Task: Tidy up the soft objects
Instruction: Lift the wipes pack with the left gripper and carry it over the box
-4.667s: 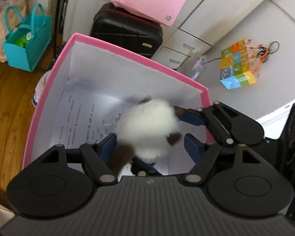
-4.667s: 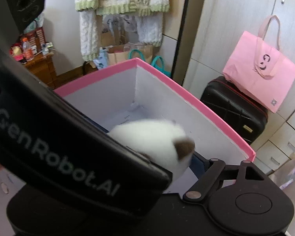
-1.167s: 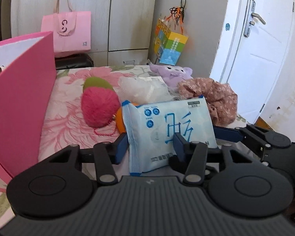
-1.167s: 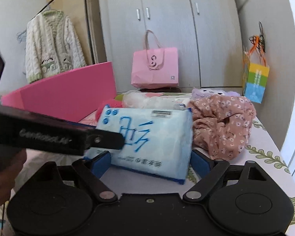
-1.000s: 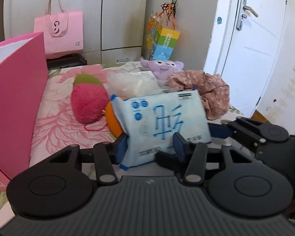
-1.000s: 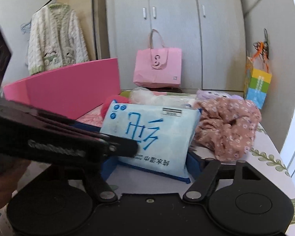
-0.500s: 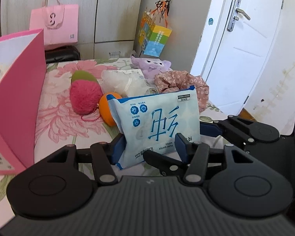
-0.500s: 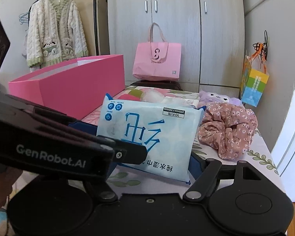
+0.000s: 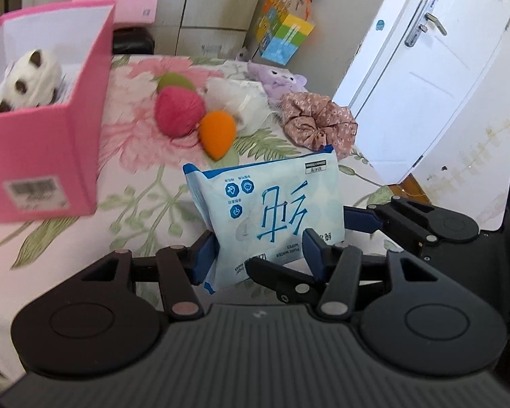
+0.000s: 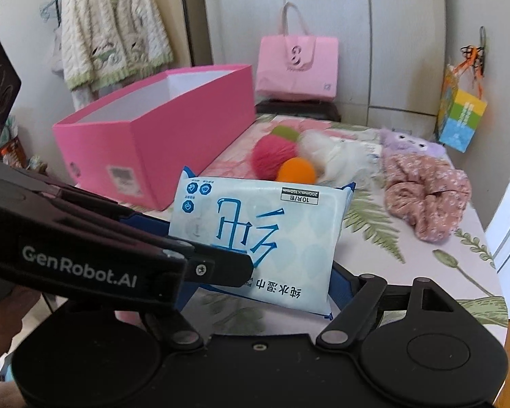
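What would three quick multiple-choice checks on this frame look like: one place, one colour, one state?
1. Where is the white plush cat?
A. inside the pink box
B. on the door handle
C. in a hanging bag

2. What colour is the egg-shaped sponge beside the pink ball?
A. blue
B. orange
C. black

3. How is the wipes pack placed?
A. lying flat under the ball
B. dropped in the box
C. held upright between gripper fingers

Key:
1. A: the cat sits against the box's white inner walls.
2. B: it is plainly orange and touches the ball's lower right.
3. C: the left gripper has its blue pads on the pack's lower part, and the pack's printed face stands on edge.
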The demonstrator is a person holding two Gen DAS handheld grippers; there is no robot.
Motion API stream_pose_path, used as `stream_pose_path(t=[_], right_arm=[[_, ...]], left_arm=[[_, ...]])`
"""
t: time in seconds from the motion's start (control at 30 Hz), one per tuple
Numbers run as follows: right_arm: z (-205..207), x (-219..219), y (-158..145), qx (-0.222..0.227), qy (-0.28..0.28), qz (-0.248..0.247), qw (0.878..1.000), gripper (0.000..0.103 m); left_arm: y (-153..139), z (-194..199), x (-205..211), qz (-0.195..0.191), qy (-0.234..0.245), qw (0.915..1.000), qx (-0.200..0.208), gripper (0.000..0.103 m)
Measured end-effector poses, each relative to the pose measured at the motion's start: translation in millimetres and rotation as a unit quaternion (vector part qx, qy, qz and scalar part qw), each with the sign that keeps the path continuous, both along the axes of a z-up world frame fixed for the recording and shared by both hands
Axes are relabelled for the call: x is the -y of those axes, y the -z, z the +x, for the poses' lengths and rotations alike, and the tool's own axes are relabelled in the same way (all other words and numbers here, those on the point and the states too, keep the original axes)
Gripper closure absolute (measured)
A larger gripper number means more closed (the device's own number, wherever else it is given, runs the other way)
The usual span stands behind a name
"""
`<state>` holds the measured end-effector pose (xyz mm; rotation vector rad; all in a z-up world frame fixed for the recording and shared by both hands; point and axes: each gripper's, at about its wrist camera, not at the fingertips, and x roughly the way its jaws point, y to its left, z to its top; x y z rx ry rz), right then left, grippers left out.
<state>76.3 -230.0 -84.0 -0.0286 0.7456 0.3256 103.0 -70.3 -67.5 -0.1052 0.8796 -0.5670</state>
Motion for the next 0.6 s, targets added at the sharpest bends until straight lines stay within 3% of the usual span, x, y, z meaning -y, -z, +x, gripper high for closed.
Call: stream_pose_path(t=[0.43,0.6], right_arm=[[-15.2,-51.0,-57.9,0.007,-0.078,-0.004,0.997,0.014],[-18.6,-69.4,-78.7,0.029,-0.100,-0.013,0.995,0.011]], left_arm=[[-59.4,-23.6,-56.7,0.009,-0.001,0.9999,-0.007,0.050],[-79.7,-27.7,-78.0,-0.005,0.003,1.0000,0.003,0.050]])
